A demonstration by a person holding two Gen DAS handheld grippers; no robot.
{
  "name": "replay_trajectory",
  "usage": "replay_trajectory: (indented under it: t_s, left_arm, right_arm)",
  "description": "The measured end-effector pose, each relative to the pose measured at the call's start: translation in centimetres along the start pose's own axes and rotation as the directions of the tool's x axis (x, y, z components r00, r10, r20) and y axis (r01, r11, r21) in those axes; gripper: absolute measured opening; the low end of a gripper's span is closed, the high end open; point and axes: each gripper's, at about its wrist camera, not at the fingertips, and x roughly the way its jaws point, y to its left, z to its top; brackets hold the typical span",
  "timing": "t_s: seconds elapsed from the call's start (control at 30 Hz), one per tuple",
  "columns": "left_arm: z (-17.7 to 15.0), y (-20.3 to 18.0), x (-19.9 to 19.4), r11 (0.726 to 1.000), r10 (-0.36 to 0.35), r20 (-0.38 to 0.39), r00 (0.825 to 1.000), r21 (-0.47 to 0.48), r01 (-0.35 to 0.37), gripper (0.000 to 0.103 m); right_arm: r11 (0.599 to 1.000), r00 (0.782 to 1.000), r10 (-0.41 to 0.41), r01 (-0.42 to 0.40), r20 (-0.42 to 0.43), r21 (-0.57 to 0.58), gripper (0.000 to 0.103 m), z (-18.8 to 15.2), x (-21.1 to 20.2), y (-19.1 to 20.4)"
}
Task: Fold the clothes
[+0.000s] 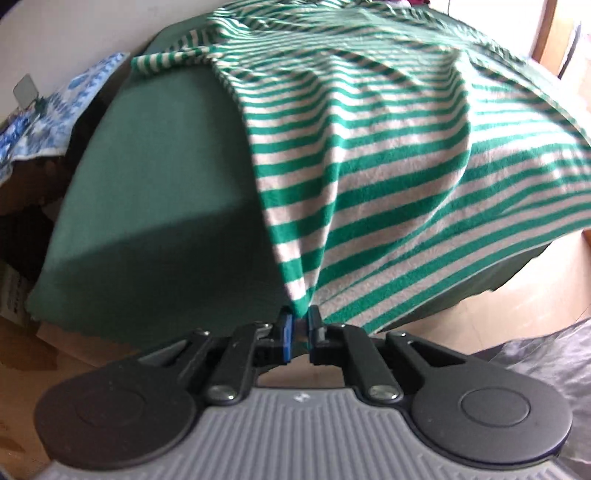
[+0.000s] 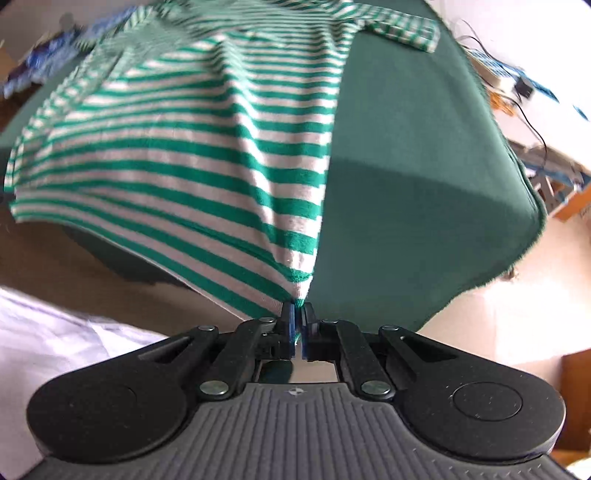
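Jaws of both grippers, left and right, pinch striped shirt corners.

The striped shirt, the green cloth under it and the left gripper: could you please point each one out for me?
striped shirt (image 1: 369, 155), left wrist view, on the middle of its body.
green cloth (image 1: 166, 184), left wrist view, on the bare part beside the shirt.
left gripper (image 1: 300, 325), left wrist view, between the fingertips pinching the shirt's corner.

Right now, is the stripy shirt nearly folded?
Not yet. Done: the shirt is spread over the green cloth. In hand: the left gripper and right gripper each pinch a bottom corner. Left: every fold; the sleeve lies flat, unfolded.
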Motion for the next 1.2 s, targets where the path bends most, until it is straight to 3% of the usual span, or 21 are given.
replay_trajectory:
  t_s: [0.13, 0.23, 0.33, 0.43, 0.5, 0.57, 0.7, 0.8, 0.87, 0.93, 1.0, 1.07, 1.13, 1.17, 1.2]
  left_arm:
    - [-0.1, 0.5, -1.7, 0.999, -0.031, 0.036, 0.999, -0.012, 0.031, 0.005]
    - [0.2, 1.0, -2.1, 0.999, -0.03, 0.042, 0.999, -0.042, 0.032, 0.005]
    - [0.8, 1.5, -4.3, 0.994, -0.064, 0.096, 0.993, -0.082, 0.072, 0.005]
    - [1.1, 1.9, -6.6, 0.995, -0.06, 0.124, 0.991, -0.071, 0.069, 0.005]
    - [0.6, 2.2, -7.0, 0.994, -0.068, 0.121, 0.99, -0.078, 0.077, 0.005]
    - [0.4, 2.0, -6.2, 0.995, -0.058, 0.091, 0.994, -0.071, 0.065, 0.005]
    - [0.1, 1.5, -4.4, 0.998, -0.035, 0.023, 0.999, -0.053, 0.036, 0.0]
    - [2.4, 3.5, -8.8, 0.994, -0.021, 0.159, 0.987, -0.106, 0.038, 0.0]
    - [3.3, 4.7, -10.0, 0.994, -0.004, 0.202, 0.979, -0.11, 0.027, 0.0]
    - [3.8, 5.3, -10.1, 0.995, 0.003, 0.213, 0.977, -0.102, 0.019, 0.0]
    - [3.2, 4.8, -7.9, 0.997, -0.017, 0.162, 0.987, -0.074, 0.029, 0.0]
    - [2.1, 3.9, -5.7, 0.997, -0.037, 0.104, 0.994, -0.06, 0.043, 0.001]
    - [1.1, 3.4, -3.5, 0.995, -0.071, 0.059, 0.996, -0.063, 0.074, 0.01]
    - [0.8, 3.2, -2.8, 0.994, -0.081, 0.056, 0.995, -0.065, 0.084, 0.022]
    - [0.6, 3.1, -2.2, 0.993, -0.089, 0.058, 0.994, -0.068, 0.093, 0.041]
  right_arm:
    - [0.996, 0.999, 0.022, -0.024, 0.024, 0.089, 0.002, -0.4, -2.0, -2.1]
    - [0.997, 1.0, 0.007, -0.008, 0.008, 0.078, 0.001, -0.1, -2.2, -2.3]
    - [0.971, 0.979, 0.141, -0.166, 0.148, 0.172, 0.001, 0.7, -5.0, -3.5]
    - [0.957, 0.967, 0.159, -0.201, 0.2, 0.211, 0.002, 0.8, -7.4, -4.9]
    - [0.917, 0.938, 0.206, -0.284, 0.277, 0.28, 0.002, 0.3, -9.0, -6.4]
    - [0.92, 0.956, 0.168, -0.239, 0.24, 0.309, 0.001, -0.2, -8.4, -6.5]
    - [0.913, 0.935, 0.209, -0.292, 0.287, 0.284, 0.002, 0.9, -8.9, -5.2]
    - [0.905, 0.912, 0.246, -0.338, 0.328, 0.26, 0.002, 1.7, -9.3, -4.2]
    - [0.898, 0.898, 0.252, -0.356, 0.361, 0.26, 0.002, 2.1, -9.7, -4.0]
    - [0.946, 0.953, 0.176, -0.234, 0.247, 0.226, 0.002, 1.9, -8.0, -3.8]
    - [0.982, 0.99, 0.078, -0.097, 0.114, 0.165, 0.002, 1.5, -6.0, -3.4]
    - [0.986, 0.996, 0.043, -0.055, 0.078, 0.158, 0.001, 1.3, -5.1, -3.2]
    - [0.987, 0.998, 0.018, -0.026, 0.054, 0.16, 0.002, 1.1, -4.2, -2.9]
    - [0.987, 0.999, 0.005, -0.011, 0.042, 0.16, 0.002, 1.1, -3.8, -2.8]
    - [0.987, 1.0, -0.008, 0.003, 0.03, 0.161, 0.002, 1.0, -3.4, -2.7]
